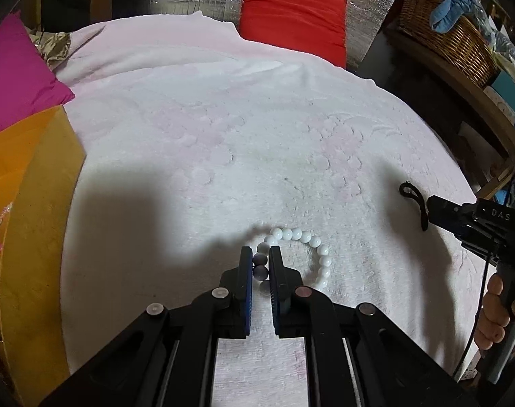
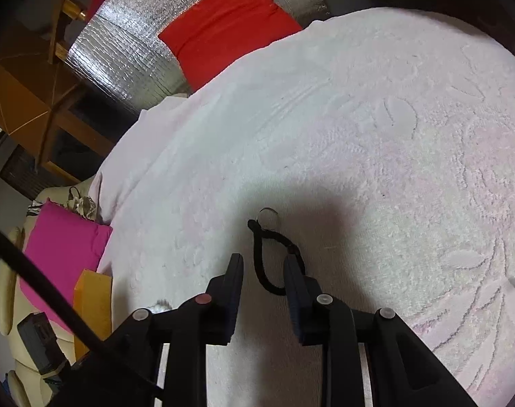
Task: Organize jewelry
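A white embossed towel [image 1: 223, 129] covers the work surface, with a magenta cushion [image 1: 16, 74] and an orange box [image 1: 30, 183] at its left. My left gripper [image 1: 260, 254] is clamped on the white bead bracelet [image 1: 311, 240], which lies on the towel. My right gripper [image 2: 263, 264] stands with jaws apart, astride a black cord loop [image 2: 262, 254] bearing a small ring [image 2: 268, 215].
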### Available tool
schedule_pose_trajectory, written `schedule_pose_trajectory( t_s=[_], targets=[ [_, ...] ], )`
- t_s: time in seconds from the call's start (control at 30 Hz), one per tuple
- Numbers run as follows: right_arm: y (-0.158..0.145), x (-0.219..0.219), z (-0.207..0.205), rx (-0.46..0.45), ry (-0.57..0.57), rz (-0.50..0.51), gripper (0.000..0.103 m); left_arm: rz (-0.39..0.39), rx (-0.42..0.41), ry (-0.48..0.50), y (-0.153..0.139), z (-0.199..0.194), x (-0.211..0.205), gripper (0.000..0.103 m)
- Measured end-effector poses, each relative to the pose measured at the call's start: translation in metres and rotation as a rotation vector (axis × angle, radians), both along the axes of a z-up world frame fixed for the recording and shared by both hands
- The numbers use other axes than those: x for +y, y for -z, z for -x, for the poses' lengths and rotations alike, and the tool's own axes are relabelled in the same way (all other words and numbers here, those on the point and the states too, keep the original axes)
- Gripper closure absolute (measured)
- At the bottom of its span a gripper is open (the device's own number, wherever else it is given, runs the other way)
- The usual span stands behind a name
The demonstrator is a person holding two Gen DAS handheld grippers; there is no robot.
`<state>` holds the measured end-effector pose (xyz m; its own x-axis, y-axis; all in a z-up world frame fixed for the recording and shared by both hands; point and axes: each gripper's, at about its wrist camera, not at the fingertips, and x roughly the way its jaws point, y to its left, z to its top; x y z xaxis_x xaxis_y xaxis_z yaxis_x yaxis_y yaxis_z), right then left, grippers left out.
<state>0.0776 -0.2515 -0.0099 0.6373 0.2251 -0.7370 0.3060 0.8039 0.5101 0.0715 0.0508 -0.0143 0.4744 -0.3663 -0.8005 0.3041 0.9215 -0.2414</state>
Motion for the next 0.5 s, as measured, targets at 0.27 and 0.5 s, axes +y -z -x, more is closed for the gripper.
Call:
schedule_pose_trajectory(
  t_s=[0.27, 0.5],
  targets=[
    [0.006, 0.017, -0.009, 0.047, -0.025, 0.117, 0.076, -0.013, 0.022, -0.022, 0.005, -0.008, 0.005, 0.077],
    [0.007, 0.029, -0.009, 0.032, -0.048, 0.237, 0.087, -0.075, 0.006, -0.008, 0.014, -0.006, -0.006, 0.051]
  ],
)
